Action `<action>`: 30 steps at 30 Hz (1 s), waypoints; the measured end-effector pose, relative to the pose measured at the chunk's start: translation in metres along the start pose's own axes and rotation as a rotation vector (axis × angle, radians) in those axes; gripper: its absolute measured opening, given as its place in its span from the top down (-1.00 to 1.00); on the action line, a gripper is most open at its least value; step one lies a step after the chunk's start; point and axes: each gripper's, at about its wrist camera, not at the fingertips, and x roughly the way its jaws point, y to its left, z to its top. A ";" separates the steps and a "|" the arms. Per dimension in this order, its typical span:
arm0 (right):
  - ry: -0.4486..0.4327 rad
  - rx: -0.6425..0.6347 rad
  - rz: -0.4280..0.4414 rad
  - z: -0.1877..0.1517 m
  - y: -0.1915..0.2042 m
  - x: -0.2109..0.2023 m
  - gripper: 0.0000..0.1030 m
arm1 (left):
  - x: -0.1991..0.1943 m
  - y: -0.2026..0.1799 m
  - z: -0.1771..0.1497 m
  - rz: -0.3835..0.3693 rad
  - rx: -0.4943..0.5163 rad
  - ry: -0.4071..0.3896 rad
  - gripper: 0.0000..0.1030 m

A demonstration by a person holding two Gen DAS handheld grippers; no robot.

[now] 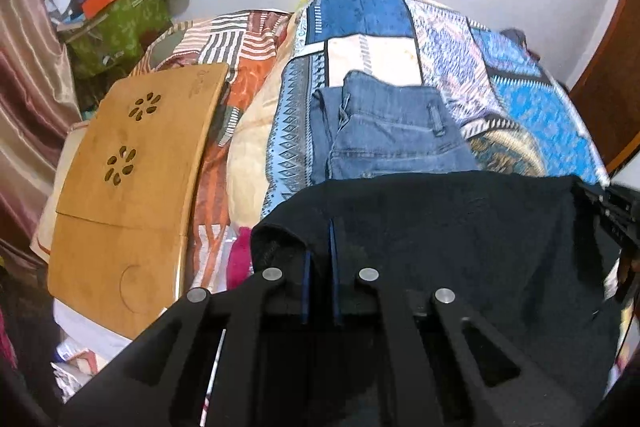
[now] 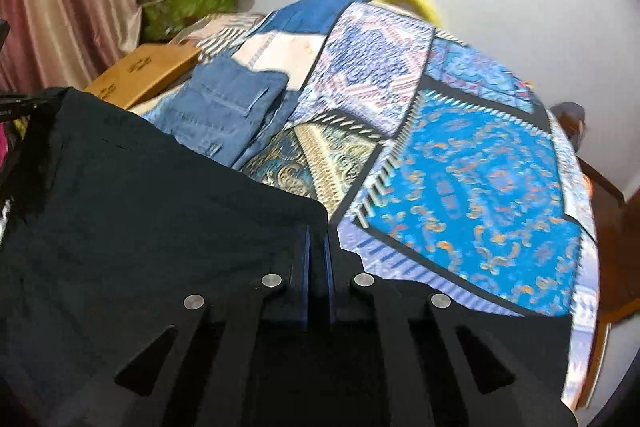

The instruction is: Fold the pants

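Black pants (image 1: pixel 460 227) hang stretched across the near part of the bed, their top edge held up at both ends. My left gripper (image 1: pixel 320 247) is shut on the left corner of that edge, cloth pinched between its blue pads. In the right wrist view the same black pants (image 2: pixel 152 211) fill the left half, and my right gripper (image 2: pixel 318 247) is shut on their right corner. A folded pair of blue jeans (image 1: pixel 392 131) lies on the patterned bedspread (image 1: pixel 520 95) beyond the black cloth; the blue jeans (image 2: pixel 228 107) show in the right wrist view too.
A wooden lap tray (image 1: pixel 132 183) rests at the bed's left side, with striped bedding (image 1: pixel 240 43) behind it. A green bag piled with boxes (image 1: pixel 116 27) stands by the curtain (image 1: pixel 28 75). A wooden door (image 1: pixel 612 99) is at the right, the bedspread (image 2: pixel 480 183) spreads wide on the right.
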 end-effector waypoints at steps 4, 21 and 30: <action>-0.058 0.036 0.032 -0.003 0.002 -0.044 0.90 | -0.024 0.001 -0.009 -0.047 0.000 -0.017 0.86; -0.195 0.073 0.134 -0.105 0.095 -0.192 0.90 | -0.147 0.011 -0.137 0.008 0.124 -0.104 0.87; -0.168 0.141 0.176 -0.173 0.135 -0.200 0.89 | -0.145 0.037 -0.229 0.007 0.099 -0.076 0.87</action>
